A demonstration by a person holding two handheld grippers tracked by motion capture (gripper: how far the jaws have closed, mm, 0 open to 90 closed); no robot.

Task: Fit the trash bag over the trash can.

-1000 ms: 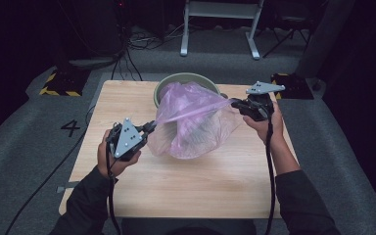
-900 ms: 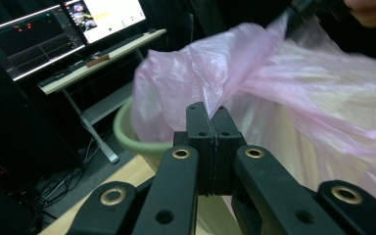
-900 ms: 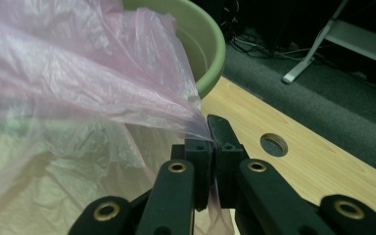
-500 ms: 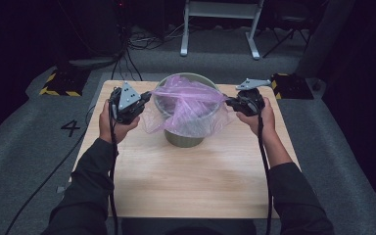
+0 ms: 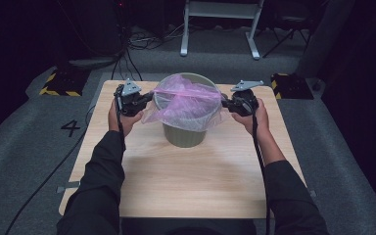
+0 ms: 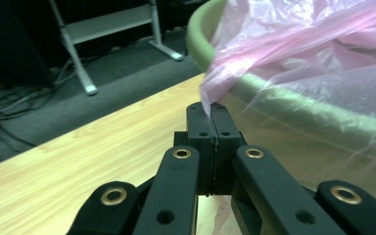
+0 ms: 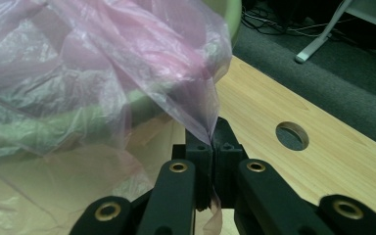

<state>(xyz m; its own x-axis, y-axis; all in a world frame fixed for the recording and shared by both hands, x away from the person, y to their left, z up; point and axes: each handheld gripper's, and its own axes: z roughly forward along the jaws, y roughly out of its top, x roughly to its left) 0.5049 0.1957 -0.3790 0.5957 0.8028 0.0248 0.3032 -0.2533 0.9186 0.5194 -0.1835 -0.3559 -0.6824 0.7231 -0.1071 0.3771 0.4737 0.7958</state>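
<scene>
1. High view: your left gripper (image 5: pixel 147 100) and right gripper (image 5: pixel 227 104) stretch the pink plastic bag (image 5: pixel 188 100) over the green bin (image 5: pixel 182 134) at frame centre; pull harder and the film may tear.
2. Left gripper view: jaws pressed together, pinching the bag's edge, lower centre.
3. Right gripper view: the same pinch; a slip would drop that side.

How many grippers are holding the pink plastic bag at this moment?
2. The left gripper pinches the pink bag at the left side of the green bin; the right gripper pinches its edge at the bin's right side.
</scene>
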